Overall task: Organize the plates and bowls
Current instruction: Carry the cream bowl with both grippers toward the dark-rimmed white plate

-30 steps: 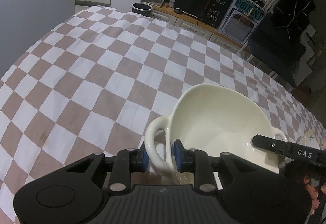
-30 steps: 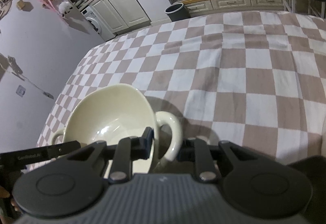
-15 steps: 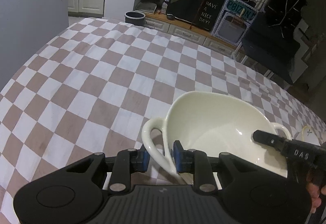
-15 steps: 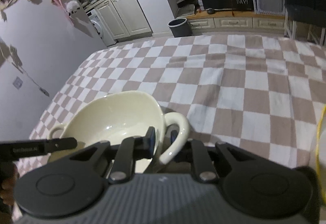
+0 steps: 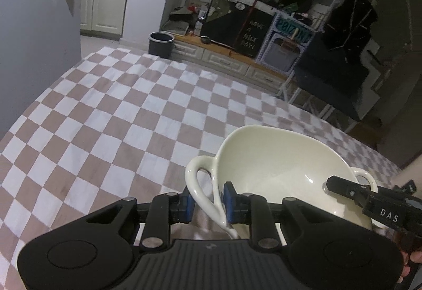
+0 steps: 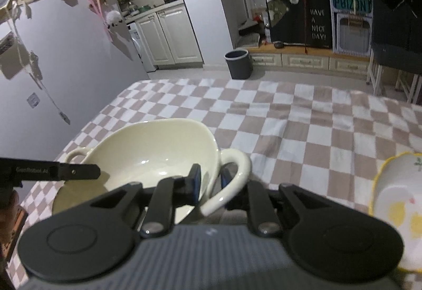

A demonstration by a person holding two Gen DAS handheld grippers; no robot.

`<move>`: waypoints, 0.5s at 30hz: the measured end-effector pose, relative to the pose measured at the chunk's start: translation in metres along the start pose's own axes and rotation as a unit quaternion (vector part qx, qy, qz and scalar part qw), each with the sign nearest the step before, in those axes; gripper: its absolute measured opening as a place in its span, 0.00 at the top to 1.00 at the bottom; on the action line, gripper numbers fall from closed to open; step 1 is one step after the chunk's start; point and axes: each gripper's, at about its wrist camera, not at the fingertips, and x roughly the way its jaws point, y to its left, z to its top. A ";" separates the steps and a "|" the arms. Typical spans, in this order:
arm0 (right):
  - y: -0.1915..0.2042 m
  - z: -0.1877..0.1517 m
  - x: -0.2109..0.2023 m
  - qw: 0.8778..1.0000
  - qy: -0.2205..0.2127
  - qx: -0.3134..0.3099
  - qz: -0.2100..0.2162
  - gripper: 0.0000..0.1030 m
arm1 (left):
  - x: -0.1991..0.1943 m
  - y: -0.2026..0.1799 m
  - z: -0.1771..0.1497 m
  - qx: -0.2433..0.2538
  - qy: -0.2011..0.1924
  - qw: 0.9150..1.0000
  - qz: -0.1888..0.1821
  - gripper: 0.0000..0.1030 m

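A cream two-handled bowl [image 5: 277,171] is held in the air above the checkered tablecloth [image 5: 118,118]. My left gripper [image 5: 208,204] is shut on the bowl's left handle [image 5: 196,179]. My right gripper [image 6: 209,184] is shut on the bowl's right side, one finger inside the bowl [image 6: 147,153] and one through its right handle [image 6: 234,174]. In each view the other gripper's finger shows across the bowl's far side. A white plate with a yellow rim [image 6: 395,205] lies on the cloth at the right edge of the right wrist view.
The checkered cloth [image 6: 290,118] stretches ahead to its far edge. Beyond it stand a dark bin [image 5: 161,43], low white drawers [image 6: 303,60] and a black chair [image 5: 337,84]. A grey wall [image 5: 34,39] runs along the left.
Both grippers have risen and tilted up with the bowl, so more of the room shows. The yellow-rimmed plate has come into the right wrist view. The grips are unchanged.
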 end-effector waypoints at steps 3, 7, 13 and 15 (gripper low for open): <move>0.005 -0.003 -0.022 1.000 -0.005 0.004 -0.008 0.81 | -0.017 -0.007 -0.006 0.004 -0.004 1.000 -0.011 0.77; 0.014 -0.014 -0.055 1.000 -0.010 0.005 -0.021 0.81 | -0.038 -0.016 -0.015 0.009 -0.007 0.999 -0.030 0.78; 0.024 -0.036 -0.102 0.999 -0.024 0.019 -0.042 0.81 | -0.069 -0.030 -0.033 0.021 -0.009 0.998 -0.061 0.79; 0.027 -0.046 -0.117 0.998 -0.029 0.028 -0.048 0.81 | -0.079 -0.035 -0.042 0.026 -0.010 0.997 -0.071 0.79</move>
